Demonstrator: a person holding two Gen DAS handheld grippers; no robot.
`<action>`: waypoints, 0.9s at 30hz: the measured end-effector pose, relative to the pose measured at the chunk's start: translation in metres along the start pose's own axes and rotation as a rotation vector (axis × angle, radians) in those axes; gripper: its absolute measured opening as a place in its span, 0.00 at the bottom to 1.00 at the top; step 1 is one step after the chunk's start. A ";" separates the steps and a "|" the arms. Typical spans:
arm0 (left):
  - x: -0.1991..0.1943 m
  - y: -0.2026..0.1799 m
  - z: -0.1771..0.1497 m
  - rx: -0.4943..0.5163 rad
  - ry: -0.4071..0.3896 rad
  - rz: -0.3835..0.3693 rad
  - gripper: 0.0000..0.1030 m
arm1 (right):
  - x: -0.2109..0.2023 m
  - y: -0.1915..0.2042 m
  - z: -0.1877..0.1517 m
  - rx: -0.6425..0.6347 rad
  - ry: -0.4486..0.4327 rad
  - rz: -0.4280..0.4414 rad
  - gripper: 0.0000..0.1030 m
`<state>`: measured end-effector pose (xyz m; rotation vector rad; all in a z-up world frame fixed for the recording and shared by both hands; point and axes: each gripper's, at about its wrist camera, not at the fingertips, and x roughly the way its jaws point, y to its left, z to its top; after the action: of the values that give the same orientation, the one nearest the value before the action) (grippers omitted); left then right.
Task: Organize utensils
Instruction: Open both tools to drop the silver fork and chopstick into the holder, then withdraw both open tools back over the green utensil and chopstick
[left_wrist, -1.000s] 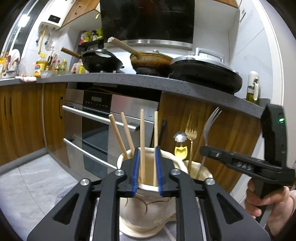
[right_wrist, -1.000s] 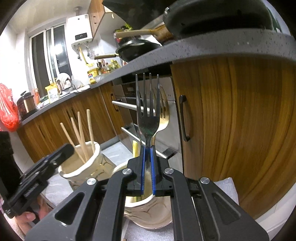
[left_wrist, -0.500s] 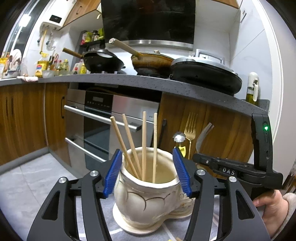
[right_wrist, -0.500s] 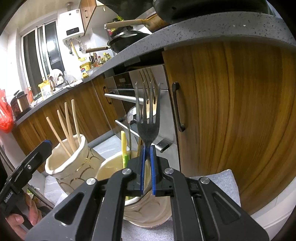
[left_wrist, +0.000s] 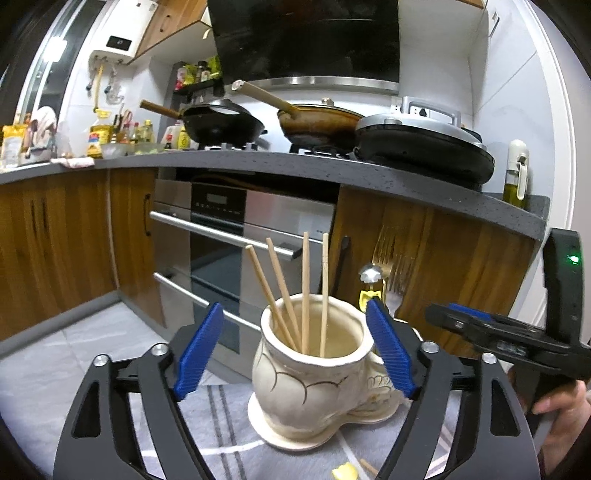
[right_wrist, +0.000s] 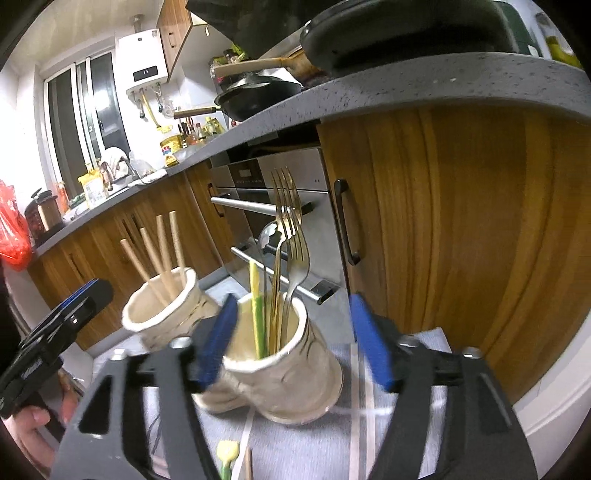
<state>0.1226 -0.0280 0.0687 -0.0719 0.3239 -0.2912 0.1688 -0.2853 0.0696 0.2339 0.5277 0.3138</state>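
Observation:
A cream ceramic cup (left_wrist: 310, 384) holds several wooden chopsticks (left_wrist: 304, 288). My left gripper (left_wrist: 293, 310) is just in front of it, jaws opening wide; the blue pads (left_wrist: 199, 347) stand clear of the cup on both sides. Joined to it on the right is a second cream cup (right_wrist: 295, 373) holding a silver fork (right_wrist: 300, 254), a gold fork (right_wrist: 283, 192), a spoon (right_wrist: 267, 234) and a yellow-green handle (right_wrist: 255, 295). My right gripper (right_wrist: 292, 301) faces this cup, jaws opening, gripping nothing. The right gripper (left_wrist: 454, 317) also shows at the right of the left wrist view.
Both cups stand on a grey striped cloth (right_wrist: 369, 413). A small yellow piece (right_wrist: 227, 450) and a loose stick lie on it near me. Behind are wooden cabinet doors (right_wrist: 461, 221), an oven (left_wrist: 240, 240) and a counter (left_wrist: 295, 162) with pans. A hand (left_wrist: 561, 410) holds the right gripper.
The left jaws let go of a chopstick, spread wide and drew back. The right jaws opened and released the silver fork, which now stands in the cup.

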 end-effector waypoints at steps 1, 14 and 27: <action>-0.003 -0.001 0.000 0.004 0.003 0.009 0.83 | -0.007 0.000 -0.002 0.002 -0.001 0.005 0.73; -0.043 -0.009 -0.019 0.002 0.085 0.107 0.94 | -0.069 0.005 -0.023 -0.107 -0.024 -0.020 0.95; -0.069 -0.019 -0.033 -0.023 0.128 0.126 0.95 | -0.098 0.002 -0.044 -0.136 0.009 -0.032 0.95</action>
<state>0.0446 -0.0265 0.0606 -0.0548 0.4572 -0.1672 0.0656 -0.3121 0.0778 0.0917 0.5165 0.3183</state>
